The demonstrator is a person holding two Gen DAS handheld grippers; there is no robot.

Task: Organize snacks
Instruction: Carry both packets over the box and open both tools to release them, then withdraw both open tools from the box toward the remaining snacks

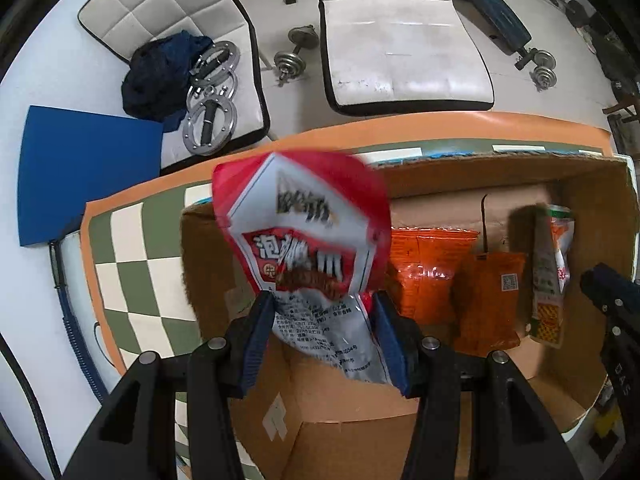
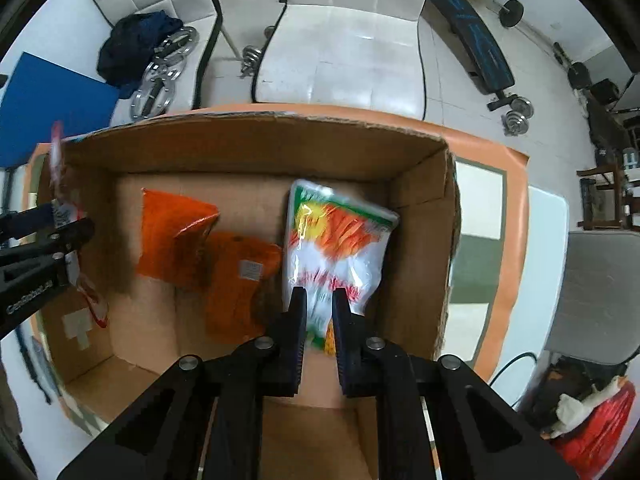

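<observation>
A red and white snack bag hangs over the left wall of the open cardboard box, with my left gripper shut on its lower end. The same bag and the left gripper show at the left edge of the right wrist view. My right gripper is shut on a green, orange and white snack bag held inside the box near its right wall. Two orange packets lie on the box floor. The green and orange bag also hangs edge-on in the left wrist view.
The box stands on a green and white checked cloth with an orange border. Behind it are two white padded chairs, one with a dark cloth and metal rings. Dumbbells and a bench lie on the floor. A blue mat lies at the left.
</observation>
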